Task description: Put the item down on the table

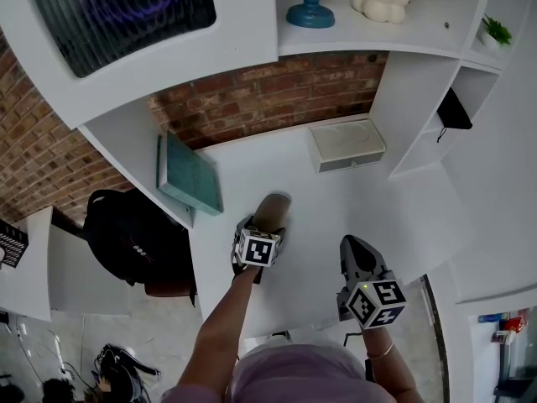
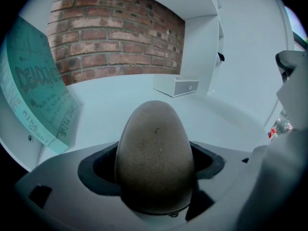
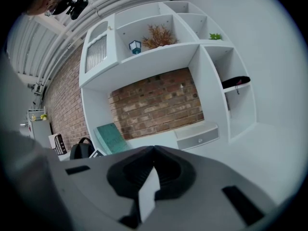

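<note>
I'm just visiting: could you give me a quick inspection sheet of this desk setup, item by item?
Surface: white table, no spills seen.
Job's things: brown egg, gripped over the table.
Clutter: teal book leaning on the shelf unit; white drawer box by the brick wall.
Grippers: left gripper shut on the egg; right gripper shut, empty.
Cables: nothing seen on the table.
Surroundings: blue candlestick on the shelf above; black backpack left of the table.

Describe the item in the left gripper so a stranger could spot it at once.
On the white table under the brick-backed shelves, look in front of the leaning teal book and the white drawer box. The left gripper clamps a brown speckled egg, the only egg-shaped thing there.
</note>
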Motion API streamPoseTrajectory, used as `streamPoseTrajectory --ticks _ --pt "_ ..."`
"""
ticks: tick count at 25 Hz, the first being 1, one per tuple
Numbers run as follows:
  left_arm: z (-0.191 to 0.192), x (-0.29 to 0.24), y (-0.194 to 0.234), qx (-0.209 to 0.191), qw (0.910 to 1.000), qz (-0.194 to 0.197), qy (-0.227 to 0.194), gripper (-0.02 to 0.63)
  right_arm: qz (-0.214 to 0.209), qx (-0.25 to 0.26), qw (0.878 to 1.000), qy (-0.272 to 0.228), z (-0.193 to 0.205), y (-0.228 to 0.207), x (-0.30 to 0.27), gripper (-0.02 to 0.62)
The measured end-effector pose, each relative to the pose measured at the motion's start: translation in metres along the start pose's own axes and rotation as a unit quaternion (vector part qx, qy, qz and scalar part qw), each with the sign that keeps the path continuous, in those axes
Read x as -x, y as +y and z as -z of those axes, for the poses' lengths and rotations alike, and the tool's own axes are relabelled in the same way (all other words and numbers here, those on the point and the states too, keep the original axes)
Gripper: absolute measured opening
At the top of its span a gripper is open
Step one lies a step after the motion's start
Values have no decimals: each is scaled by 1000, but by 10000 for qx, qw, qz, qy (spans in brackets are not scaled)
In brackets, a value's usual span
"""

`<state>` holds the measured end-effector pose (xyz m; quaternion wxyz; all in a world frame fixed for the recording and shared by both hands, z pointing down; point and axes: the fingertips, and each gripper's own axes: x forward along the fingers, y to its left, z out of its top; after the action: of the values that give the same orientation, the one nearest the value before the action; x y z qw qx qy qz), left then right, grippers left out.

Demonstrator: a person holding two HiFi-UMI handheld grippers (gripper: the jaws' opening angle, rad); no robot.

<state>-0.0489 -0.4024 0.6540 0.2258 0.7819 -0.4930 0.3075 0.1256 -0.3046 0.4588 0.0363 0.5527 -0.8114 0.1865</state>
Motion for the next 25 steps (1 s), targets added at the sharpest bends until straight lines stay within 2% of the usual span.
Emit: streamPoseTrajectory --ticks 7,15,20,22,25 --pt "-1 8 4 422 9991 -21 -100 399 -68 -3 10000 -12 0 6 5 2" --pt "-23 47 5 538 9957 10 -757 397 -82 -8 10000 -22 1 5 11 2" --pt "-42 80 6 583 9906 -12 -1234 395 -165 20 9999 -37 1 11 12 2" --pt "-48 93 6 596 9883 -42 -1406 372 -192 31 9998 -40 1 14 12 2" --pt "-55 113 7 620 9844 -125 -1641 292 -219 46 9997 -44 1 17 13 2"
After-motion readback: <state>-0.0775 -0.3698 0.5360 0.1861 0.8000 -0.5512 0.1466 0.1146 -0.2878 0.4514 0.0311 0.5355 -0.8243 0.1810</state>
